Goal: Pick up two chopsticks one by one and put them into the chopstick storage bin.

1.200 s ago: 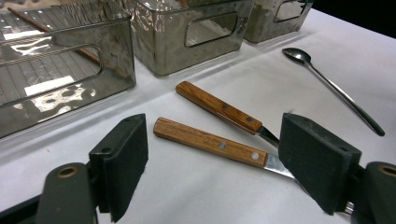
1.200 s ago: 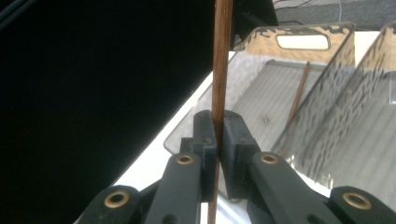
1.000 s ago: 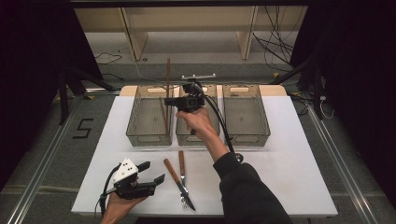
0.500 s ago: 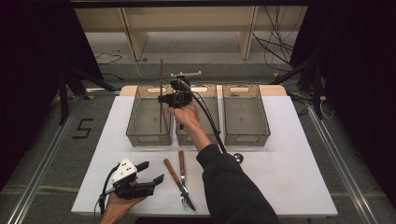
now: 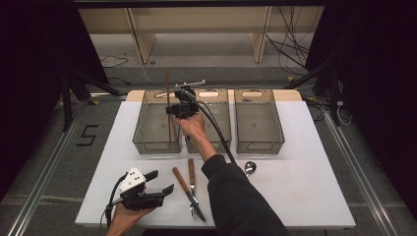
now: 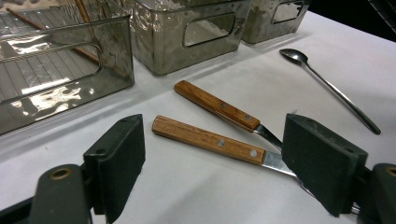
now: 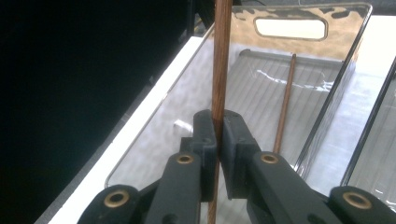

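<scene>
**Wooden chopstick carried over the left bin**

Wooden chopstick (image 7: 221, 56) is seen pinched upright between the pressed-together jaws of the right gripper (image 5: 180, 109). Compared with a second ago, the gripper has been shifted leftward from above the middle bin (image 5: 220, 101) and lowered, so that the stick now hangs over the left bin (image 5: 145, 120), its lower end inside or just above the basket. A second chopstick (image 7: 285, 107) already lies flat on that bin's floor. The move is judged to be the last approach before release; lowering and tilting the stick appears to be what remains.

The left gripper (image 5: 156, 183) has been kept in place at the table's near edge, jaws spread and holding nothing. Just ahead of it lie a knife (image 6: 208, 140) and a fork (image 6: 218, 105), side by side, with a spoon (image 6: 327, 86) farther off, all unsorted.
</scene>
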{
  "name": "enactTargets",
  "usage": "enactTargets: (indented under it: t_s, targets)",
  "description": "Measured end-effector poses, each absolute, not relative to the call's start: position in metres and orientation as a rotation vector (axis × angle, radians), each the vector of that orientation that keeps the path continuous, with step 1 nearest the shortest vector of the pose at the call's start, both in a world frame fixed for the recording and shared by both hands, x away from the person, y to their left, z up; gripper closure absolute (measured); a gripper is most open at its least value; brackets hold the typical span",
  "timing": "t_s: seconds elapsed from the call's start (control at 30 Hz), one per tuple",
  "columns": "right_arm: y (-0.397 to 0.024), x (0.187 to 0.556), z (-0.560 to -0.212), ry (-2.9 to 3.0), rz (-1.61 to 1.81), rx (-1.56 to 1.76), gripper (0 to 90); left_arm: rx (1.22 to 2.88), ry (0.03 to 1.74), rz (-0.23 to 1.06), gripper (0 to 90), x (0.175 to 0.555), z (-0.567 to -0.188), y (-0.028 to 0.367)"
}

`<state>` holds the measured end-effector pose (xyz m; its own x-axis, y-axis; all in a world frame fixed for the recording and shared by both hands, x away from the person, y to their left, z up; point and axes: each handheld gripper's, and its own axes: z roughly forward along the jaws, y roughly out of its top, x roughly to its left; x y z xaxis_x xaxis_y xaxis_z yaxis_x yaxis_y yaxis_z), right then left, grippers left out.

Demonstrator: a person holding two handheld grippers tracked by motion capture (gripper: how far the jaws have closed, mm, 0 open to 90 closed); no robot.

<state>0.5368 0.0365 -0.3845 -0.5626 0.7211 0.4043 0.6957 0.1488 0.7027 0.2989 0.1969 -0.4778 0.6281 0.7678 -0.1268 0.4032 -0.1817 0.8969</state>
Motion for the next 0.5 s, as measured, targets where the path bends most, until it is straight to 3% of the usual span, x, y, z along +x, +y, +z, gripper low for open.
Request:
enactTargets:
  t_s: [0.3, 0.33, 0.5]
  targets:
    - [0.0423, 0.5373, -0.393, 2.379, 1.376, 1.465, 83.1, 1.801, 0.944, 0.432, 21.4, 0.299, -0.4782, 0.1958]
    - [0.0437, 0.5377, -0.3949, 2.401, 1.37, 1.469, 65.9, 1.803, 0.943, 0.433, 21.4, 0.299, -0.4782, 0.196]
    - [0.0395, 0.5385, -0.3935, 2.406, 1.36, 1.472, 56.7, 1.802, 0.945, 0.433, 21.5, 0.2989, -0.4782, 0.1962]
